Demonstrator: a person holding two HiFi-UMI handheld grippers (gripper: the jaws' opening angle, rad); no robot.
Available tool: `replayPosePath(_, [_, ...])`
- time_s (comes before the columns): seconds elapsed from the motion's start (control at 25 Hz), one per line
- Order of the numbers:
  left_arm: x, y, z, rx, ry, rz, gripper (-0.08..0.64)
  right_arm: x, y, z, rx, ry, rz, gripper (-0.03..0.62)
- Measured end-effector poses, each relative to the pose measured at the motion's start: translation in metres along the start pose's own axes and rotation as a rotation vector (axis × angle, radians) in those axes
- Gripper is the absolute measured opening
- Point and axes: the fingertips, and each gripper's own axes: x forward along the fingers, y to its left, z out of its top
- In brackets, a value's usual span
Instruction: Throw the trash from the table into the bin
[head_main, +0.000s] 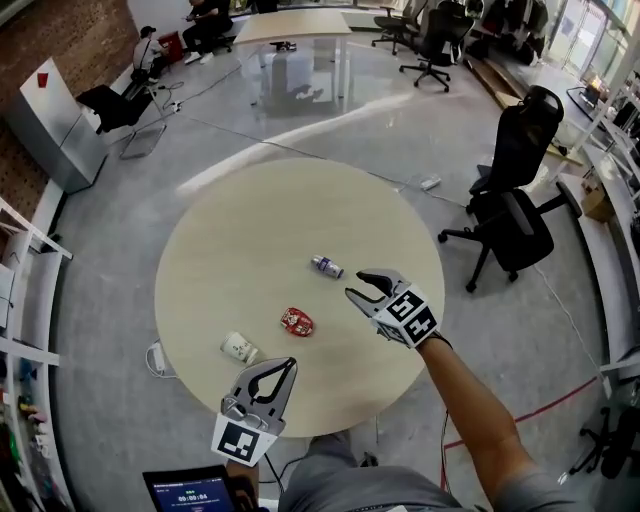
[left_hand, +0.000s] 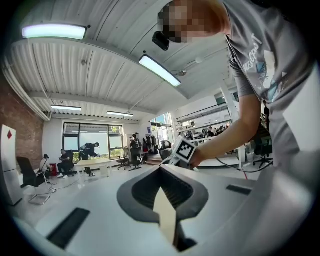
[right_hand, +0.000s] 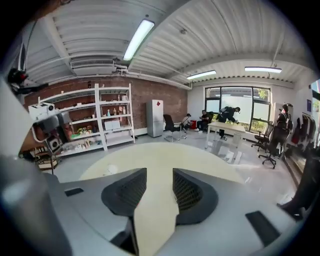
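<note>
While both grippers hang over the near half of the round table (head_main: 250, 230), we see three pieces of trash lying on its pale top. At the far left of the room a grey cabinet (head_main: 55, 125) stands against the brick wall.

On the near left part of the table a paper cup (head_main: 238, 347) lies on its side. Just to the right of it, and nearer to us, is the left gripper (head_main: 288, 365), above the near edge of the table. Its own view shows the two jaws meeting at the tips, with only a thin wedge of table top between them lower down, so it is closed and it carries nothing. Below it, at the near edge of the head view, a tablet (head_main: 190, 490) shows a lit screen.

Near the middle of the table lies a red wrapper (head_main: 297, 321), crumpled, to the right of the cup and apart from it. A little farther and more to the right, a small can (head_main: 327, 266) lies on its side.

To the right of the can and the wrapper is the right gripper (head_main: 358, 285), with its tips turned to the left, near the can but not touching it. We see its jaws standing partly apart, and between them only the bare table top, so it grips nothing.

On the floor to the right of the table stands a black office chair (head_main: 520, 200).
</note>
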Motion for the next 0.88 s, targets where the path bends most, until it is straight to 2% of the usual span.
replayPosePath(0.08, [0.014,0.010,-0.020,0.028,0.091,-0.027,0.043,0.048,-0.030,-0.020,-0.002,0.065,0.010,0.195])
replayPosePath(0.12, [0.020,0.011,-0.026,0.012,0.106,-0.026,0.043,0.069,-0.044,-0.034,0.002,0.102,0.016,0.224])
replayPosePath(0.24, [0.031,0.015,-0.034,-0.092,0.075,0.017,0.043,0.118,-0.072,-0.082,0.018,0.215,0.035,0.229])
replayPosePath(0.4, [0.030,0.035,-0.047,-0.159,0.076,0.051,0.043,0.172,-0.093,-0.122,0.011,0.333,0.032,0.229])
replayPosePath(0.52, [0.034,0.043,-0.062,-0.158,0.120,0.039,0.043,0.199,-0.102,-0.150,0.031,0.402,0.051,0.229])
replayPosePath(0.6, [0.038,0.040,-0.076,-0.105,0.203,-0.006,0.043,0.204,-0.102,-0.162,0.025,0.434,0.079,0.227])
replayPosePath(0.64, [0.041,0.040,-0.076,-0.103,0.211,-0.012,0.043,0.203,-0.102,-0.165,0.012,0.439,0.090,0.225])
replayPosePath(0.68, [0.045,0.041,-0.073,-0.121,0.190,-0.003,0.043,0.201,-0.101,-0.164,0.000,0.434,0.095,0.189])
replayPosePath(0.72, [0.048,0.043,-0.070,-0.146,0.157,0.010,0.043,0.198,-0.099,-0.161,-0.007,0.418,0.094,0.187])
replayPosePath(0.88, [0.064,0.051,-0.051,-0.227,0.031,0.026,0.043,0.167,-0.087,-0.124,-0.009,0.284,0.046,0.186])
